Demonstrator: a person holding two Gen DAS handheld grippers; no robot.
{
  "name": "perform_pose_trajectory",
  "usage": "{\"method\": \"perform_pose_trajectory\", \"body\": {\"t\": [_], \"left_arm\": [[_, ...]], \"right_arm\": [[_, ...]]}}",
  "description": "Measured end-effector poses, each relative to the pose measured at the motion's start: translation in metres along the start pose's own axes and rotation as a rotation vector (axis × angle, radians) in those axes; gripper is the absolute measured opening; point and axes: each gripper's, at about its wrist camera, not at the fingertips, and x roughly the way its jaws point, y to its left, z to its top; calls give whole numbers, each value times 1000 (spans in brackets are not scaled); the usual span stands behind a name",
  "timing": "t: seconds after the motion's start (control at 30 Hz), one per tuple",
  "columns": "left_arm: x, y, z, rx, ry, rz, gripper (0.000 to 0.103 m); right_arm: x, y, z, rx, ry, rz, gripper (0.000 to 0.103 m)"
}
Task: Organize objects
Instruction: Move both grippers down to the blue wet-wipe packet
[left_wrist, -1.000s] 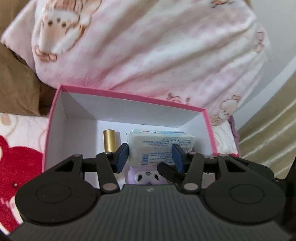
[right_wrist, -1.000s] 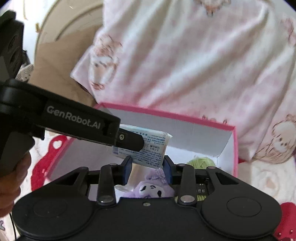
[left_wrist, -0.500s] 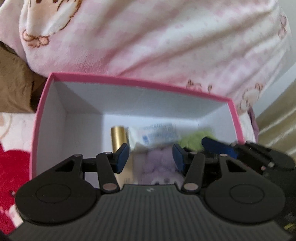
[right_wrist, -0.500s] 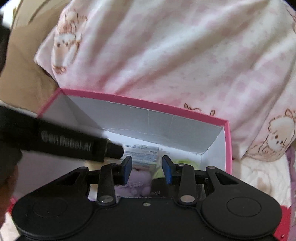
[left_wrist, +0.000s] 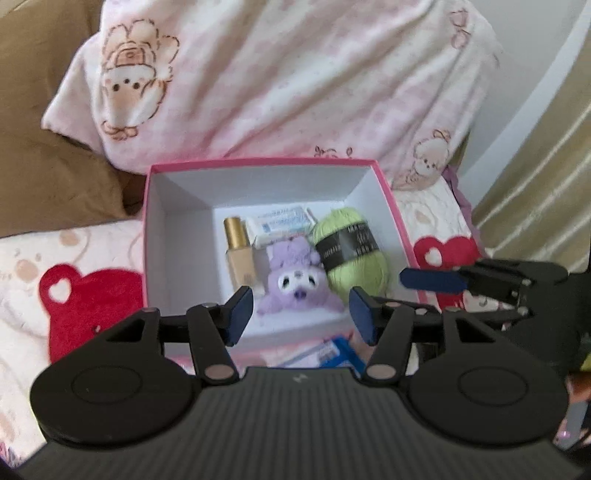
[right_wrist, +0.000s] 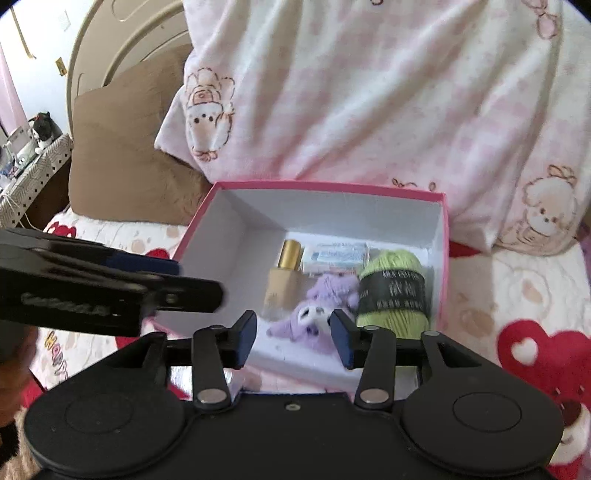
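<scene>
Pink cardboard box holds lime-green yarn ball, purple plush toy; our left gripper and right gripper spread, empty.

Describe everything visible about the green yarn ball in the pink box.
The green yarn ball is a light lime skein of soft-looking wound yarn, wrapped around its middle by a black paper band with small pale lettering. It lies on the white floor of the pink box, in the right part near the right wall. The purple plush toy presses against its left side. No hand-held gripper touches it.
</scene>
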Motion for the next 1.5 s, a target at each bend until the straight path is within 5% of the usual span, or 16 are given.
{"method": "perform_pose_trajectory", "body": {"t": [0.43,0.8,1.0,1.1,1.23,1.5], "left_arm": [[-11,19,-76,-88,65,-51,60],[63,50,-132,-276,112,-97,56],[87,52,-146,-297,66,-131,56],[97,49,-153,-313,64,-161,54],[107,46,-157,-340,46,-166,48],[80,42,-165,-286,-18,-232,44]], "right_arm": [[-2,-10,-68,183,68,140,61],[59,-40,-98,353,134,41,61],[88,-52,-109,436,153,11,61],[94,-50,-112,437,132,25,43],[91,-38,-114,369,99,-10,32],[54,-20,-120,236,15,-11,28]]}}
